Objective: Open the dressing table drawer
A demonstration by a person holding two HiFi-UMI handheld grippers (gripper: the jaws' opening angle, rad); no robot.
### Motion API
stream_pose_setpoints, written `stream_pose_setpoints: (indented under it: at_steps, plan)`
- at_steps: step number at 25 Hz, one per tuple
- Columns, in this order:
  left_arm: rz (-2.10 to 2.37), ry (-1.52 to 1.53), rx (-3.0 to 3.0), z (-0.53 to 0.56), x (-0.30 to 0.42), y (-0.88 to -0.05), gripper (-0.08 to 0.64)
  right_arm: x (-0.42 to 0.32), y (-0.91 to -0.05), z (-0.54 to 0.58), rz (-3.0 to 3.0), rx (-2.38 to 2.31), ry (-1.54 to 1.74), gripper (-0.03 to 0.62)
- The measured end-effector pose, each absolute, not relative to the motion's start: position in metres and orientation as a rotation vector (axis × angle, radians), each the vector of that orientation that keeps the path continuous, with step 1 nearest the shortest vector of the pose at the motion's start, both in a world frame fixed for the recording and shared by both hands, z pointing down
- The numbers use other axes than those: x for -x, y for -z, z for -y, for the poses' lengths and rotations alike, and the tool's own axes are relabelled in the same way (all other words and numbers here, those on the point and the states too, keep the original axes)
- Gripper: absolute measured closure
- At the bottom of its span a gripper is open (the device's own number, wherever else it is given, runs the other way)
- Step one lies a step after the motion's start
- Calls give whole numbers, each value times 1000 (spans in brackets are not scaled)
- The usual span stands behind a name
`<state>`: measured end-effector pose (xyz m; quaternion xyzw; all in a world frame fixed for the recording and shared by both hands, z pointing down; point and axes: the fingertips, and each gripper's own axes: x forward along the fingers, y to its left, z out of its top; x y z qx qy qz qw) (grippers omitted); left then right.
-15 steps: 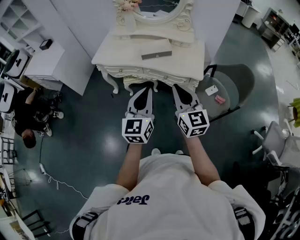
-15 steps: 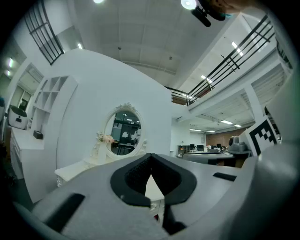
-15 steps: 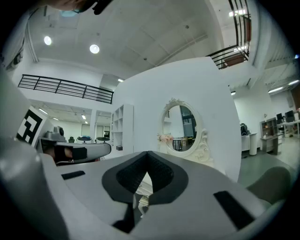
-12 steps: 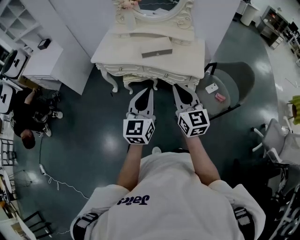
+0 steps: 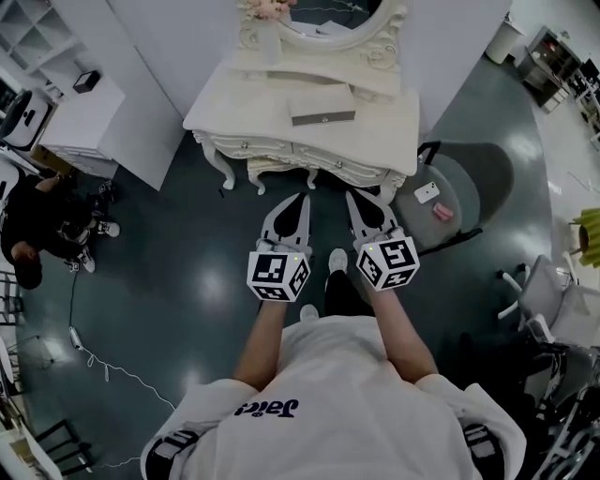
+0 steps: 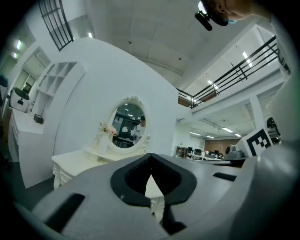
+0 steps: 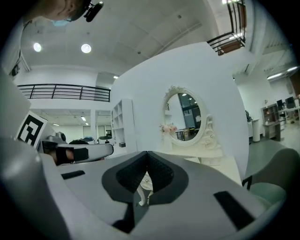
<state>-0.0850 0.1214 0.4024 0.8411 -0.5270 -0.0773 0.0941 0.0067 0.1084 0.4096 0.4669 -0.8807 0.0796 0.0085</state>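
Observation:
The cream dressing table (image 5: 375, 112) stands ahead of me with its oval mirror (image 5: 323, 23) on top. Its drawers (image 5: 345, 162) run along the front with small knobs, and all look closed. My left gripper (image 5: 302, 199) hangs just short of the table's front, its jaws shut on nothing. My right gripper (image 5: 355, 197) is beside it at the same distance, also shut and empty. In the left gripper view the shut tips of the left gripper (image 6: 150, 161) point at the table (image 6: 77, 161). In the right gripper view the right gripper (image 7: 146, 153) points left of the mirror (image 7: 187, 115).
A flat grey box (image 5: 323, 117) and a vase of flowers (image 5: 270, 28) sit on the tabletop. A grey stool (image 5: 473, 183) with small items stands to the right. A white shelf unit (image 5: 84, 117) and a crouching person (image 5: 37, 225) are at the left, and a cable (image 5: 103, 361) lies on the floor.
Both grippers sit slightly lower in the view, a little farther from the table's front. A shoe has stepped forward between them. Both stay shut.

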Motion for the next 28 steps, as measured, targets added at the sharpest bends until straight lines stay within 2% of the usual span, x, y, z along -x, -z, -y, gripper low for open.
stream_pose_setpoints:
  at_steps: [7, 15, 28]
  plan:
    - [1722, 114, -2432, -26, 87, -416, 545, 0, -433, -16, 2773, -1356, -344, 581]
    - [1828, 175, -2400, 80, 76, -413, 545, -19, -444, 104, 2787, -1279, -374, 581]
    - [1771, 107, -2423, 183, 72, -472, 545, -17, -562, 198, 2551, -1204, -583, 580]
